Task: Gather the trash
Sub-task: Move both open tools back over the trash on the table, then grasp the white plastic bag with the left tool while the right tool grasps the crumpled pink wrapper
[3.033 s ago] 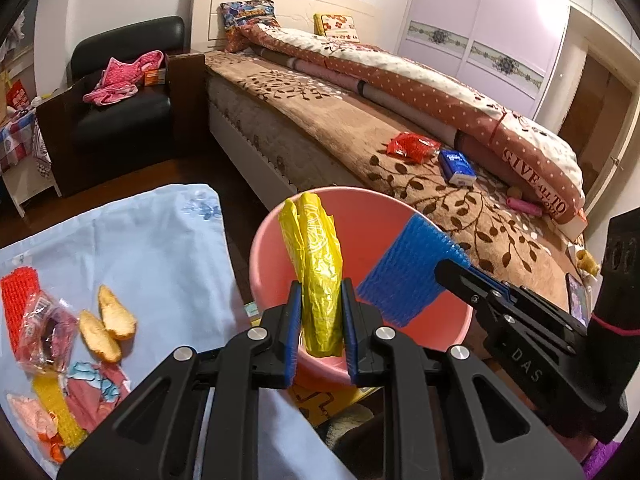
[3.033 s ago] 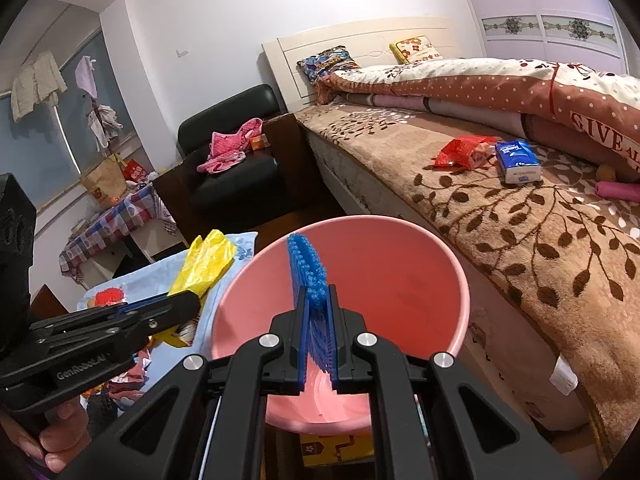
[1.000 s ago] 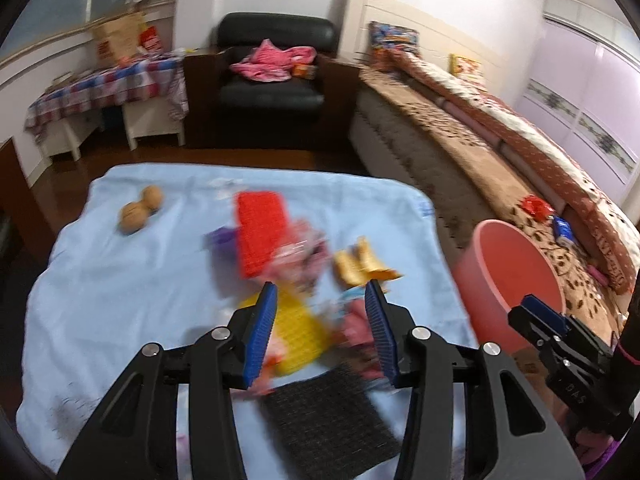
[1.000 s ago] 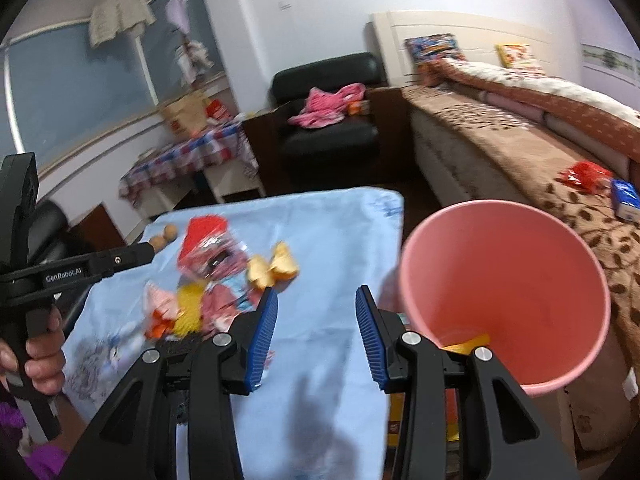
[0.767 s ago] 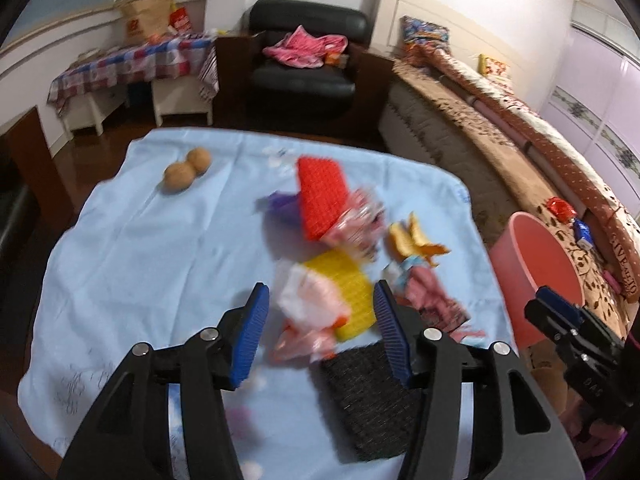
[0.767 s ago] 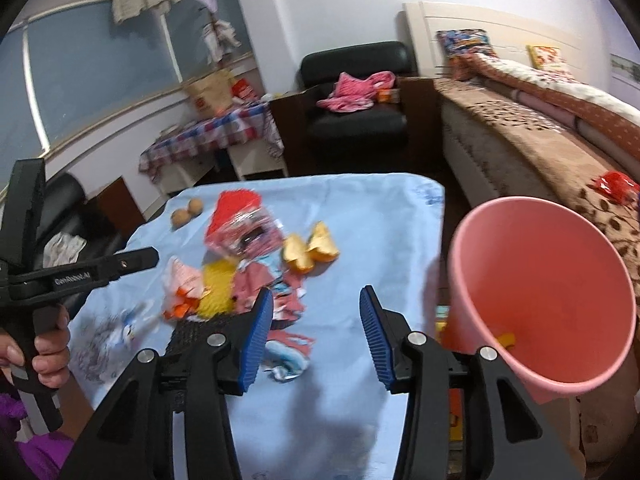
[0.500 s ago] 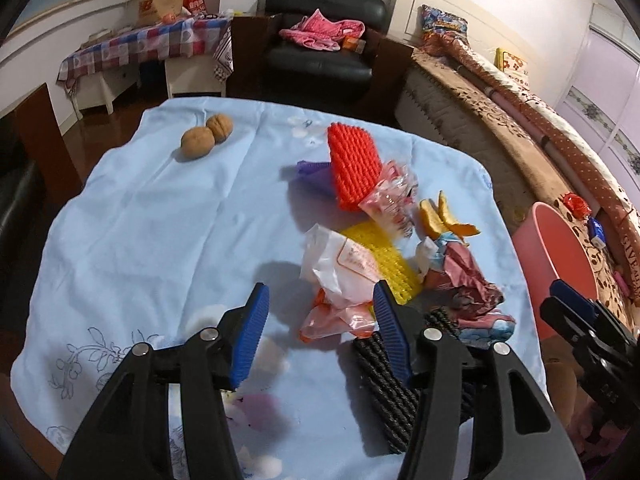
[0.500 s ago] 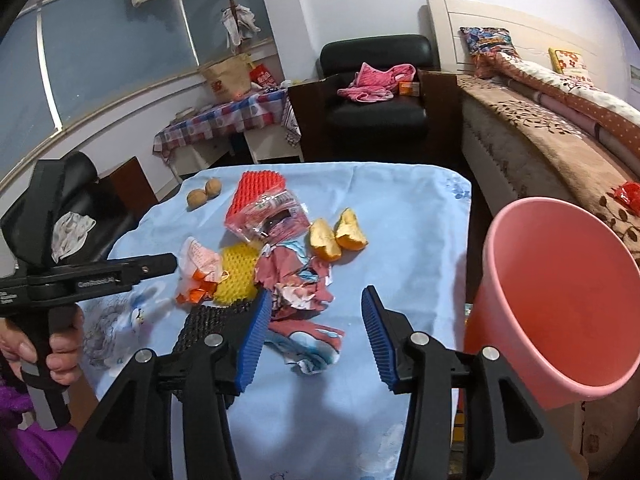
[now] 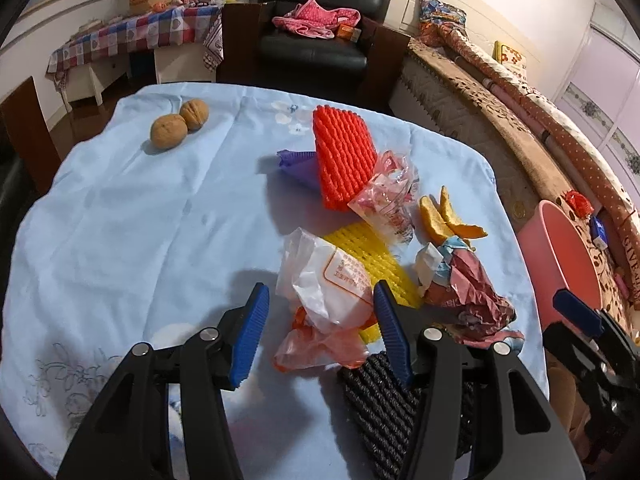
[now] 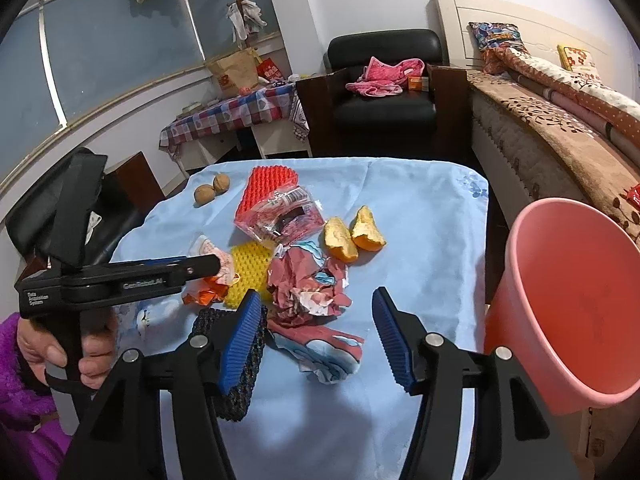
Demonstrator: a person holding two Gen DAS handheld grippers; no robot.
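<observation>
Both my grippers are over the tabletop, above the blue cloth (image 9: 120, 216), and neither has anything in its grasp. My left gripper (image 9: 320, 332) has its fingers spread wide, either side of the white plastic bag (image 9: 328, 280) with orange print, which lies on an orange wrapper (image 9: 316, 346). Just beyond it sits the yellow foam net (image 9: 372, 256), partly under the bag. My right gripper (image 10: 316, 334) is spread wide too, over the crumpled red paper (image 10: 308, 280) and the blue-and-red scrap (image 10: 328, 350) in front of it. The black foam net (image 10: 236, 356) lies at the near edge, under my right gripper's left finger. Towards the middle: the clear snack wrapper (image 10: 280, 216) resting on the red foam net (image 10: 264, 186), the purple scrap (image 9: 298, 162) beside it, two orange peels (image 10: 352, 234). Two walnuts (image 9: 178, 124) sit touching near the far left corner. The pink bucket (image 10: 568, 304) stands off the right edge, mouth tilted my way.
</observation>
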